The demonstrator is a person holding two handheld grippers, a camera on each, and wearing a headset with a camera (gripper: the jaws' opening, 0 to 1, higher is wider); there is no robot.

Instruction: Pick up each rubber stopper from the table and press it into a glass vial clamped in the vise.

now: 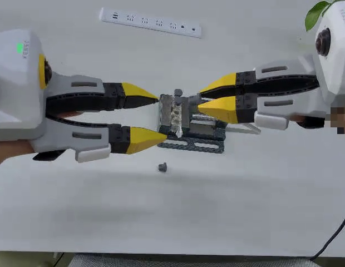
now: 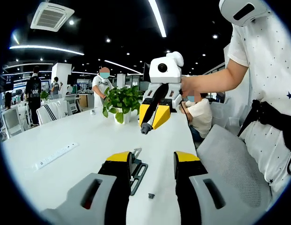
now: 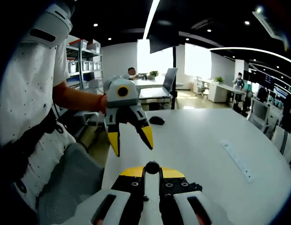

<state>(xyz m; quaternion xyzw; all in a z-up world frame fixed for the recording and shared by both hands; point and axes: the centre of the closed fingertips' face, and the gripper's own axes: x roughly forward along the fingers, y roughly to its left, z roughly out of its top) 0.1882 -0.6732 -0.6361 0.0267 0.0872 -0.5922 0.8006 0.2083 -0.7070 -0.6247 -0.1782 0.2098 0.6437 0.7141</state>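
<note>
Closest to the table's front edge sat a loose rubber stopper (image 1: 162, 167), alone on the white table (image 1: 161, 222) just in front of the vise (image 1: 195, 146). That one could wait, I figured. Past it, the left gripper (image 1: 161, 117) hung with its jaws spread wide and nothing in them, tips at the vise's left end. The right gripper (image 1: 200, 97) was on the opposite side, clenched on a dark held stopper (image 3: 152, 167) at its very tips, up off the table near the vise. The glass vials (image 1: 176, 115) stood clamped in the vise.

My take: line the held stopper up square over an open vial mouth, come straight down and push gently, since glass wouldn't forgive a sideways shove. Keeping the left gripper from bumping the vise seemed smart too.

Farthest back lay a power strip (image 1: 150, 22).
</note>
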